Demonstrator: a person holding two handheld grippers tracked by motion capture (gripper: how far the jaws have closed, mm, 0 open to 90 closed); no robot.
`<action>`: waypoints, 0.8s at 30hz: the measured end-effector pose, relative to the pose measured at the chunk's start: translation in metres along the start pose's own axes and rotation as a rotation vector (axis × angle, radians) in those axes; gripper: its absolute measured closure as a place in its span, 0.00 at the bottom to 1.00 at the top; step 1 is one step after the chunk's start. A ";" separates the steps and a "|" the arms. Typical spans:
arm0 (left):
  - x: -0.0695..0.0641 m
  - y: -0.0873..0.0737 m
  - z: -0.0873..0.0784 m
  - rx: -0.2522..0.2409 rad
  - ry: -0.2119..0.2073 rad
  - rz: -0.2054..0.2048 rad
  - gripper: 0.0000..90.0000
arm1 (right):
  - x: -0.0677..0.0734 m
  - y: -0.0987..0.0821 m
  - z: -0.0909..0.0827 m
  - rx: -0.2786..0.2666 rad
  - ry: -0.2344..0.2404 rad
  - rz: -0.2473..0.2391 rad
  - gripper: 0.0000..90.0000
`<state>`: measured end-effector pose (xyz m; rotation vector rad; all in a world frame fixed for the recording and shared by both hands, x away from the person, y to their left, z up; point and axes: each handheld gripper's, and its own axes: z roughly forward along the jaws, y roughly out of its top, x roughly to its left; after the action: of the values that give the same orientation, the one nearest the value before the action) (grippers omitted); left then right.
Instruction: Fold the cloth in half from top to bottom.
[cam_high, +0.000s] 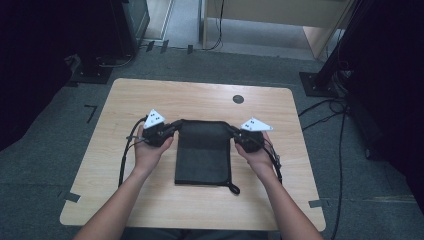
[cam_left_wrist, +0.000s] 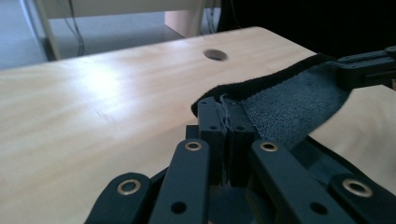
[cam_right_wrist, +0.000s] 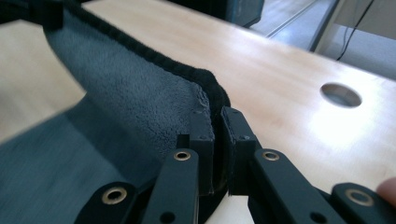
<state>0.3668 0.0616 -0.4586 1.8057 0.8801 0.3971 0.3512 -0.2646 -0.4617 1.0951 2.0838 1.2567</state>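
A dark grey towel (cam_high: 203, 152) with a black hem lies in the middle of the wooden table (cam_high: 200, 100), its far edge lifted off the surface. My left gripper (cam_high: 175, 127) is shut on the far left corner of the towel (cam_left_wrist: 289, 100); the hem is pinched between its pads (cam_left_wrist: 211, 116). On the other side, my right gripper (cam_high: 233, 130) is shut on the far right corner, with the towel (cam_right_wrist: 126, 93) hanging from the pads (cam_right_wrist: 203, 130). The hem stretches between both grippers. In the left gripper view the right gripper (cam_left_wrist: 369, 70) clamps the far end.
A round cable hole (cam_high: 238, 99) sits in the table near its far edge. A small loop (cam_high: 233, 188) hangs off the towel's near right corner. Cables (cam_high: 325, 107) and stand feet lie on the grey carpet around the table.
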 end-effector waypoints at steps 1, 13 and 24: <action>-0.005 -0.005 -0.005 0.000 -0.010 0.004 0.98 | 0.005 -0.005 -0.004 0.004 0.005 -0.012 0.93; -0.047 -0.074 -0.034 0.173 -0.056 0.118 0.95 | 0.045 -0.065 -0.035 0.126 0.062 -0.060 0.88; -0.038 -0.074 -0.044 0.117 -0.072 -0.034 0.56 | 0.031 -0.054 -0.059 0.064 0.144 0.129 0.57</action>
<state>0.2848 0.0772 -0.5027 1.8979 0.8979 0.2619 0.2703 -0.2834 -0.4811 1.2165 2.2027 1.3748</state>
